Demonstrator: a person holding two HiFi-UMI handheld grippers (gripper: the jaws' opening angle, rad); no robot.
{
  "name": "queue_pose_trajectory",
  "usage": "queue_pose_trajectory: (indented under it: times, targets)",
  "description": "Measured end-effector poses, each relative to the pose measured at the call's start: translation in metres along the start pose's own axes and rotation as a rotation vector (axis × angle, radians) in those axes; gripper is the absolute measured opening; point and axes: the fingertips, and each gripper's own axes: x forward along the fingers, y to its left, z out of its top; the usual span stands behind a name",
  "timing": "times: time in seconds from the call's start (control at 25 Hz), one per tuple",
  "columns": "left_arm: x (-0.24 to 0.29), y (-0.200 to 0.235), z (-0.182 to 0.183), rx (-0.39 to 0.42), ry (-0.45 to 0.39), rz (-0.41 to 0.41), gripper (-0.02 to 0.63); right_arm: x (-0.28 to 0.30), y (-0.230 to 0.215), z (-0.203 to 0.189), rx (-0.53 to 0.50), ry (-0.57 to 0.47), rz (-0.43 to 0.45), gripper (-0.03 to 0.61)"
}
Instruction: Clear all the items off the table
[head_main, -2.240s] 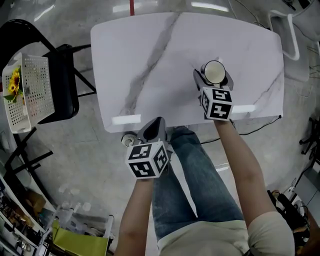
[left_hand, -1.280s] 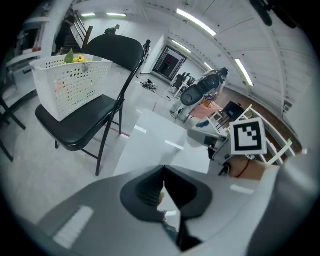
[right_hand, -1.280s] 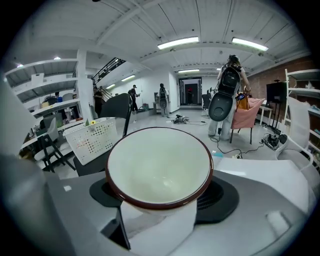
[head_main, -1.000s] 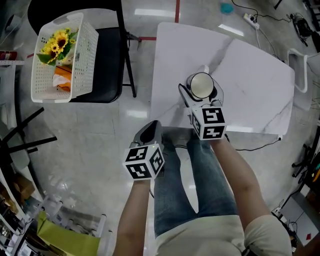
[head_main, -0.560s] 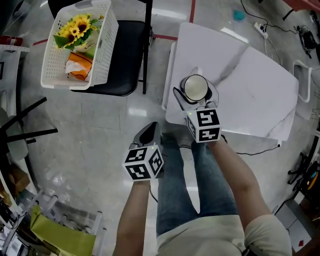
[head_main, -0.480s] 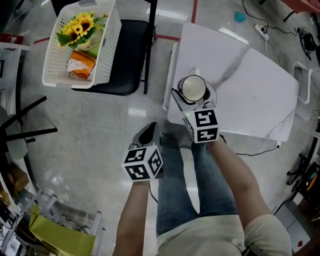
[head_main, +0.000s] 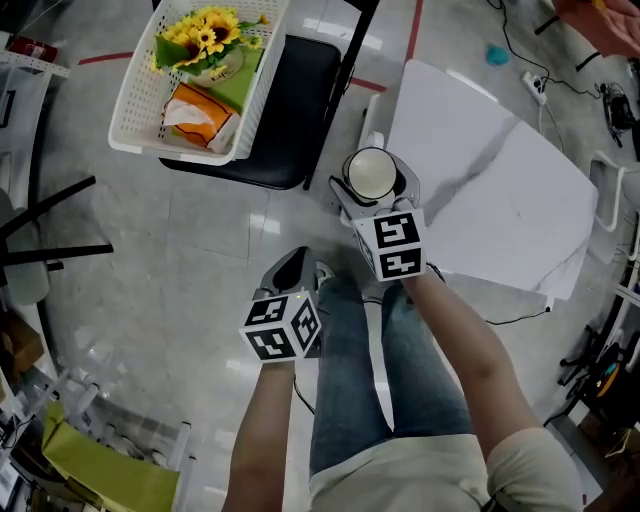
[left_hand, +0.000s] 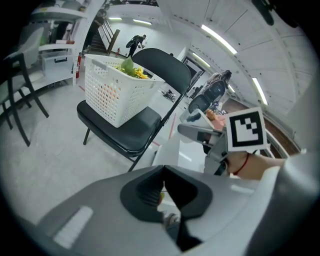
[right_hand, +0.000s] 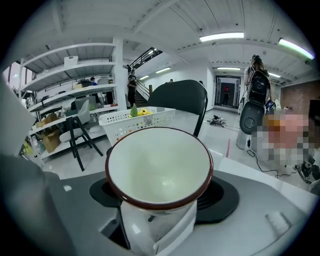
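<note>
- The right gripper (head_main: 374, 190) has its jaws partly apart and clamped on the sides of a white cup with a dark red rim (head_main: 371, 172). The cup is upright and empty.
- The cup hangs in the air at the edge of the white marble table (head_main: 500, 200), near the black folding chair (head_main: 270, 120) that bears a white perforated basket (head_main: 135, 110).
- The left gripper (left_hand: 164, 187) is clenched tight on nothing, over the floor.

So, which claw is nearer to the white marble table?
Right. The right claw, gripping the cup, is just off the table's chair-side edge. The left claw, shut and empty, is farther away over the floor, beside the person's knee.
</note>
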Motion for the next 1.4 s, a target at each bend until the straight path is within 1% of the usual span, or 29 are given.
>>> queue_pose_trajectory:
  times: [0.2,0.44,0.8,0.96,1.12,1.4]
  targets:
    - [-0.004,0.036,0.007,-0.022,-0.011,0.032,0.009,0.031,0.023,0.011,-0.014,0.008,0.015,0.391]
    - [-0.010,0.069,0.013,-0.051,-0.013,0.073,0.008,0.063,0.044,0.017,-0.026,0.029,0.044,0.391]
    - [0.000,0.105,0.028,-0.101,-0.016,0.127,0.009,0.123,0.055,0.015,-0.024,0.068,0.068,0.391]
    - [0.010,0.115,0.037,-0.131,-0.018,0.137,0.009,0.147,0.055,0.010,-0.039,0.094,0.073,0.391]
    - [0.019,0.121,0.047,-0.145,-0.026,0.139,0.008,0.167,0.056,0.007,-0.052,0.114,0.077,0.391]
    - [0.032,0.127,0.062,-0.179,-0.038,0.145,0.009,0.195,0.053,0.009,-0.074,0.129,0.077,0.391]
